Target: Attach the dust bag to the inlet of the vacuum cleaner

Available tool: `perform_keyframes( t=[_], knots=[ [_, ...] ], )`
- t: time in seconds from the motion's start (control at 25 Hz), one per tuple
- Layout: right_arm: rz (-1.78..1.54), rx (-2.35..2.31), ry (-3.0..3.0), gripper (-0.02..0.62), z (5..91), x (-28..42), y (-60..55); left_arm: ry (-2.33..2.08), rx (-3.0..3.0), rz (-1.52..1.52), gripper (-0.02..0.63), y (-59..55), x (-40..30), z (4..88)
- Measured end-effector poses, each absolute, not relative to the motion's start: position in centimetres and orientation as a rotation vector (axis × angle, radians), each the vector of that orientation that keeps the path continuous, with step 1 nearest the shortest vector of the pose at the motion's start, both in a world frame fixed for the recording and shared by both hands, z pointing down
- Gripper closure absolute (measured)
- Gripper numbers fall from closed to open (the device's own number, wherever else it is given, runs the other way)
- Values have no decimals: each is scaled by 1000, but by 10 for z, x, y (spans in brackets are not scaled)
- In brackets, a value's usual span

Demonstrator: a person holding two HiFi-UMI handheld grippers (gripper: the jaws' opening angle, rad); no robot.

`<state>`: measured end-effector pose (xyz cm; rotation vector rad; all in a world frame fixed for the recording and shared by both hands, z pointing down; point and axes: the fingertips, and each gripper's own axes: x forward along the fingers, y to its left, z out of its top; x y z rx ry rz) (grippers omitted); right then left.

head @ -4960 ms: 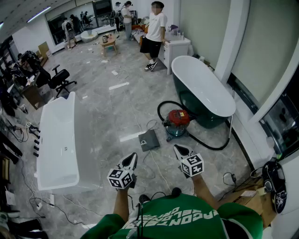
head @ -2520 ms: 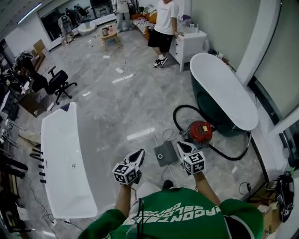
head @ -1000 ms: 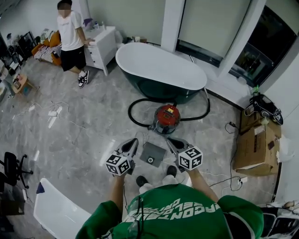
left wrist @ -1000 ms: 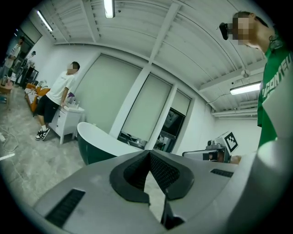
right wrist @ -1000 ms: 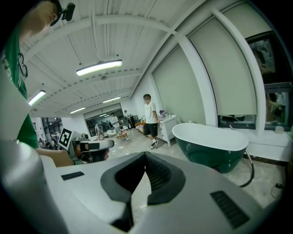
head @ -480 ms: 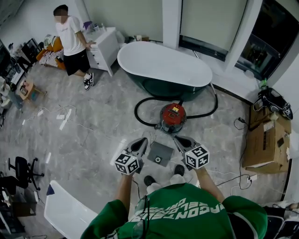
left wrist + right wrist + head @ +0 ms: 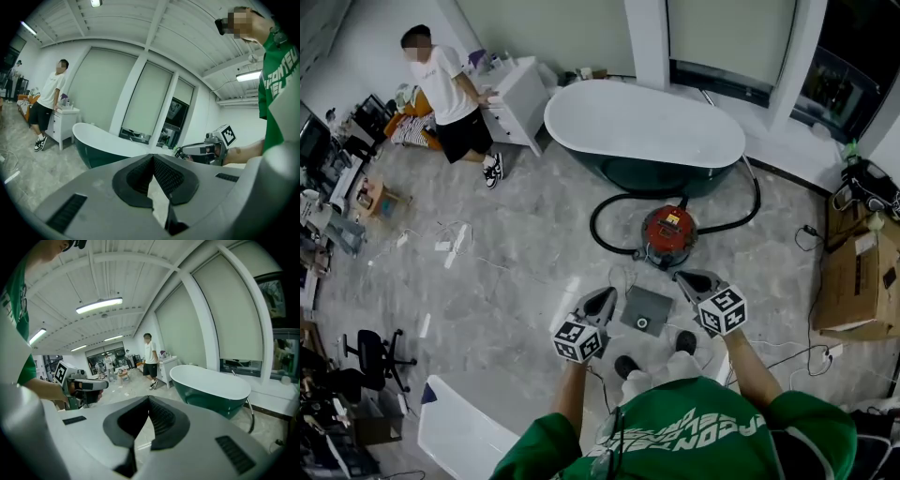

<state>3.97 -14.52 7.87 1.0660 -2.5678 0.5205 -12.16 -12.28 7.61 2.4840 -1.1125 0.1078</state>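
Red vacuum cleaner [image 7: 667,232] stands on the marble floor [image 7: 534,253] with its black hose [image 7: 593,225] looped around it. A dark green bathtub [image 7: 645,131] sits just beyond at 12 o'clock. Grey dust bag [image 7: 645,311] lies flat on the floor at the vacuum's 6 o'clock, apart from it, between both tongs. Left tongs [image 7: 605,298] and right tongs [image 7: 686,277] are each pressed together at the tips, pinching nothing.

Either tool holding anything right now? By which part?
Nothing is held. The left tool and right tool are both shut with nothing between the jaws; the dust bag lies on the floor.
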Motion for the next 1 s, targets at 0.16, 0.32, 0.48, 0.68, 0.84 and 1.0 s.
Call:
perform_keyframes(
  t=[0.16,0.32,0.48,0.68,0.84,1.0],
  knots=[
    [501,1045,-2559,586,89,41,-162,-1095,2491,147,603,-135,-117,91],
    [491,1033,-2555,586,94,39,-178,-1083,2497,175,603,-150,-116,101],
    [485,1001,-2545,586,106,33,-189,-1078,2493,184,603,-162,-116,113],
    [478,942,-2547,586,122,21,-204,-1066,2499,204,603,-179,-116,130],
    [474,886,-2552,586,140,7,-213,-1059,2496,220,603,-191,-121,149],
    [456,831,-2554,586,165,-8,-221,-1054,2489,210,603,-201,-131,172]
  ],
)
